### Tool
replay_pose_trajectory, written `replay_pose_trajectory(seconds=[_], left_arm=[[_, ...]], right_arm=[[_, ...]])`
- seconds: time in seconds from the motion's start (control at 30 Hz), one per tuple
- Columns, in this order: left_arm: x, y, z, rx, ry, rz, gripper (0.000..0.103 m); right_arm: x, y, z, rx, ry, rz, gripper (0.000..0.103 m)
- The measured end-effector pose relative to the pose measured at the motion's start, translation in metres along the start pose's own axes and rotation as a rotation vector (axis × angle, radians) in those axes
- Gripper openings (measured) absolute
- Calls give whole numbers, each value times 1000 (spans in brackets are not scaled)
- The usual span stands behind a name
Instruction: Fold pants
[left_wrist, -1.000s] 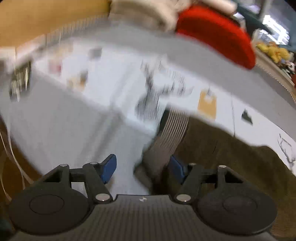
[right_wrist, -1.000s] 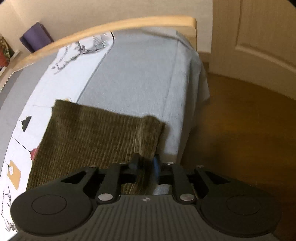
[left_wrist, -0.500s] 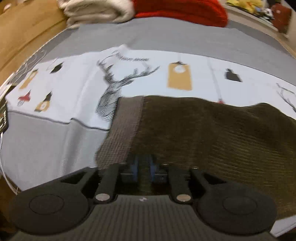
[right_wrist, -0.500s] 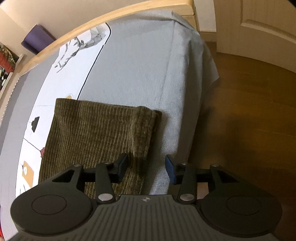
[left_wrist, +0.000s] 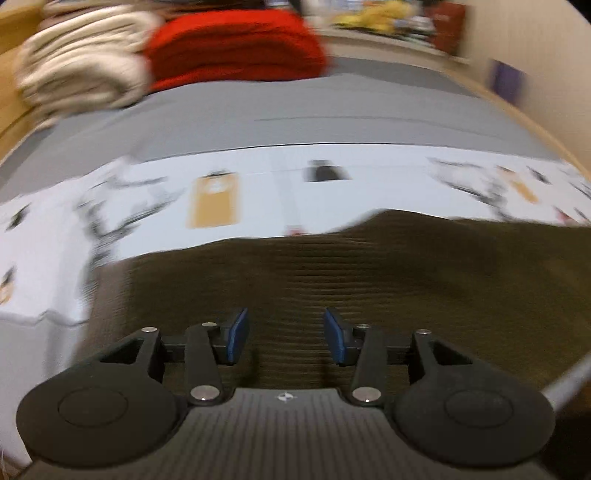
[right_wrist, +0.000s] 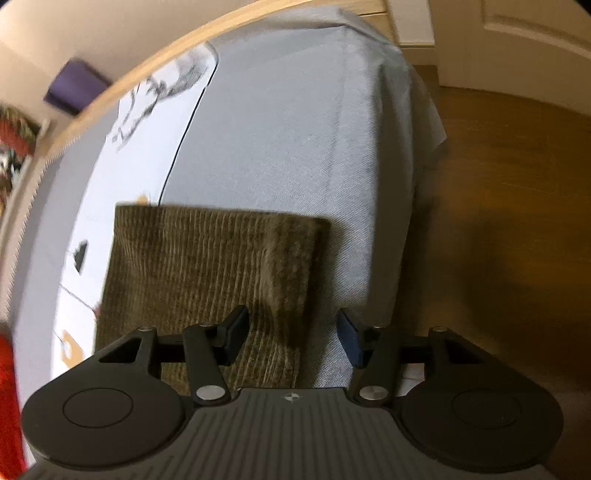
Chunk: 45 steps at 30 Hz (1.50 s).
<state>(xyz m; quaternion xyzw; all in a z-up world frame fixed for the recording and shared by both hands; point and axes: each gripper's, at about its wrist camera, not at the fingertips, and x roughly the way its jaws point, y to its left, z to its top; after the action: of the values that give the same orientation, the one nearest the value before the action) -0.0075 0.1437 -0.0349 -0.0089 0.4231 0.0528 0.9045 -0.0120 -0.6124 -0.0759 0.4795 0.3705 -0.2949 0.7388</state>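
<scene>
1. Left wrist view: left gripper (left_wrist: 286, 338) jaws parting, about half spread above the olive corduroy pants (left_wrist: 388, 280), gripping nothing.
2. Right gripper (right_wrist: 293, 341) jaws widening, straddling the pants' edge, pads clear.
3. Pants lie folded flat near the bed's (right_wrist: 295, 129) front edge.

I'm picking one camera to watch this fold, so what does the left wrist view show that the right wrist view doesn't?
Only the left wrist view shows the folded cream blanket, the whole red blanket and the long side of the pants.

Only the right wrist view shows the wooden floor, the door and the bed's draped corner.

Both show the olive corduroy pants, the grey and white printed bedcover and the purple mat. The left gripper and right gripper are opening, gripping nothing.
</scene>
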Motion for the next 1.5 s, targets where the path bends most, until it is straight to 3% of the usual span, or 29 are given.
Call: replay_pose_trajectory(seconds=[0.13, 0.2, 0.23, 0.3, 0.37, 0.5, 0.93, 0.97, 1.07, 1.1, 1.23, 1.33, 1.43, 1.5], left_arm=[[4, -36, -5, 53, 32, -199, 50], [16, -49, -11, 60, 121, -308, 57], [28, -58, -17, 80, 202, -348, 60], [48, -70, -31, 158, 320, -300, 62], [50, -78, -35, 211, 306, -278, 63], [55, -74, -33, 159, 319, -296, 65], [53, -79, -33, 185, 313, -297, 68], [52, -77, -33, 186, 312, -297, 68], [52, -78, -33, 189, 313, -297, 68], [52, -77, -33, 189, 313, -298, 68], [51, -76, -33, 188, 309, -299, 68], [49, -74, -35, 189, 304, -297, 69], [46, -73, -36, 186, 302, -291, 70], [46, -72, -37, 185, 300, -287, 71]], right_arm=[[-8, -16, 9, 58, -29, 26, 55], [-7, -21, 12, 61, -17, 31, 55], [-5, -22, 12, 60, -6, 39, 55], [-3, -23, 12, 59, 4, 46, 55], [0, -20, 13, 49, 4, 49, 55], [6, -10, 12, 13, 10, 58, 55], [21, 10, 13, -100, -27, -25, 60], [21, 13, 11, -123, -34, -40, 57], [15, 18, 8, -164, -77, -80, 30], [9, 18, 9, -156, -96, -52, 17], [-21, 37, -4, -219, -190, 2, 16], [-53, 64, -27, -339, -276, 107, 15], [-91, 107, -77, -605, -389, 234, 14], [-117, 137, -138, -863, -456, 355, 14]])
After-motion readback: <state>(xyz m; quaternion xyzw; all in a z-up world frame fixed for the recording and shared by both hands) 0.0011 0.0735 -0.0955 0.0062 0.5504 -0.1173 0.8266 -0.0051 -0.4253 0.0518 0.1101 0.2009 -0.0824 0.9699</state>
